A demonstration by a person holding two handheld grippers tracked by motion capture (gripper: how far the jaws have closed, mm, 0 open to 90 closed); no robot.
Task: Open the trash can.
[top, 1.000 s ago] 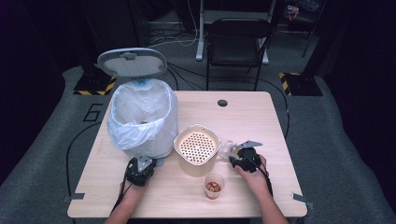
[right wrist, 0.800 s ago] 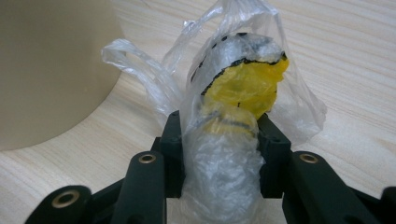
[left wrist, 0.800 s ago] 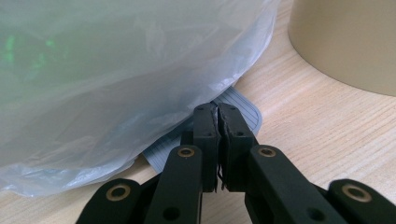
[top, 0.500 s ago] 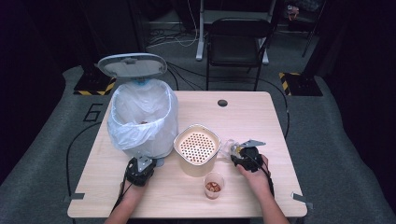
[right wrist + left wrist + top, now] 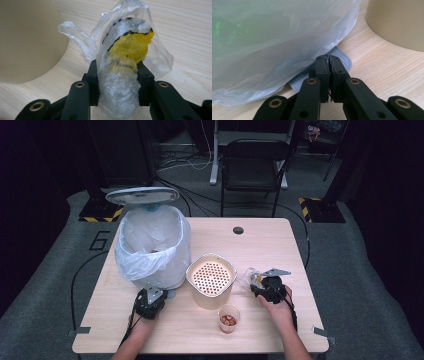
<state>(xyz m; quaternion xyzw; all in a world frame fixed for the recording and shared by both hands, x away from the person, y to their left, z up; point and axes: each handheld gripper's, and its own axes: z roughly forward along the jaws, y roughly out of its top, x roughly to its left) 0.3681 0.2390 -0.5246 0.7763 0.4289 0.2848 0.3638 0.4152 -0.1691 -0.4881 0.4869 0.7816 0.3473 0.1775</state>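
Note:
My right gripper lies on the table right of the beige container, shut on a crumpled clear plastic bag with yellow and black print. Its jaws have just been closing on that bag, which now bulges between the pads. My left gripper is shut with nothing between its jaws. Its tips rest on the grey ribbed pedal at the foot of the lined bin. In the high view the left gripper sits at the bin's front, and the bin's lid stands raised.
A beige container with a perforated top stands mid-table between the grippers. A small cup of snacks sits just in front of it. The bin's liner hangs over the pedal. A dark chair stands beyond the table.
The bin's lid looks flatter and more edge-on than a second ago. Both hands have kept their places.

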